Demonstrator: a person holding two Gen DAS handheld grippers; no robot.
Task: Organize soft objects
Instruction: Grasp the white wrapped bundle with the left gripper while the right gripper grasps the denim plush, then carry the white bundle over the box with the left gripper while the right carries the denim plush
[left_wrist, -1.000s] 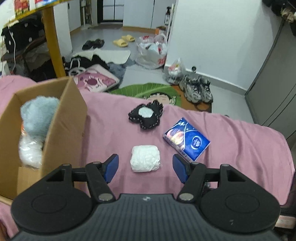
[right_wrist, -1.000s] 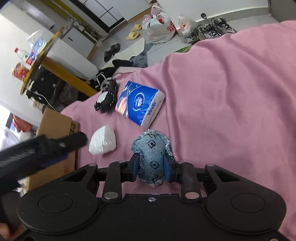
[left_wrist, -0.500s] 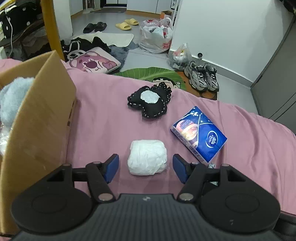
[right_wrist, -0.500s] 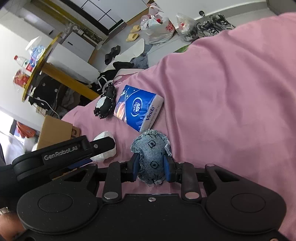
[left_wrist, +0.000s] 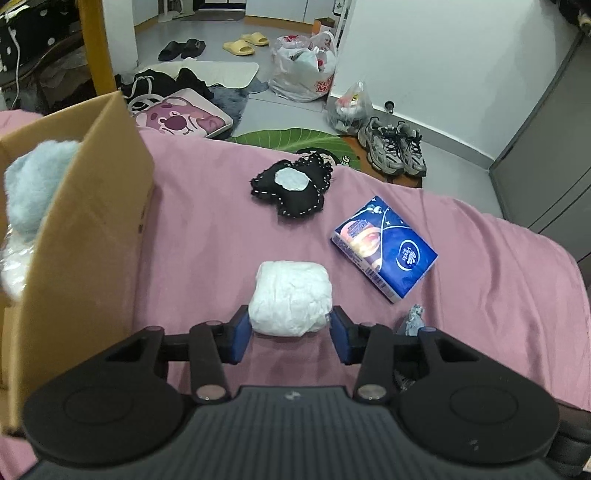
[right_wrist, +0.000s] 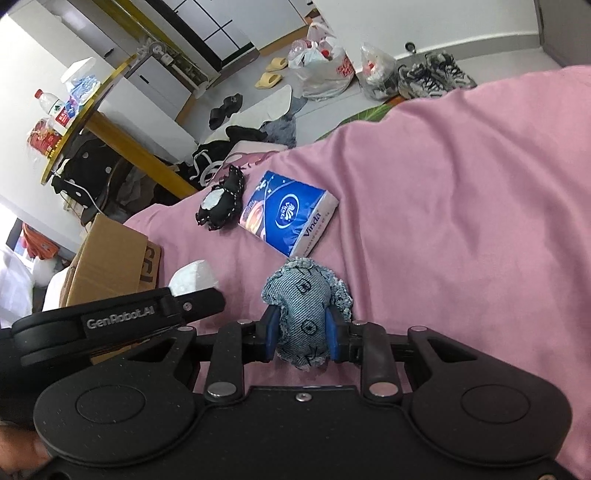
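Note:
A white soft bundle (left_wrist: 290, 297) lies on the pink bed cover (left_wrist: 480, 266), between the fingers of my left gripper (left_wrist: 290, 332). The jaws stand at its sides, still apart. My right gripper (right_wrist: 301, 334) is shut on a denim plush (right_wrist: 304, 306), held just above the cover. A black plush with a white patch (left_wrist: 290, 188) and a blue tissue pack (left_wrist: 384, 247) lie farther out. The bundle also shows in the right wrist view (right_wrist: 194, 275), partly hidden by my left gripper.
An open cardboard box (left_wrist: 85, 221) stands at the left with a light blue fluffy item (left_wrist: 29, 184) inside. Beyond the bed edge are shoes (left_wrist: 393, 149), bags (left_wrist: 304, 72) and a yellow table leg (left_wrist: 96, 48).
My left gripper has moved forward and down so its fingers now flank the white bundle, and the jaws have narrowed. The right gripper keeps hold of the denim plush.

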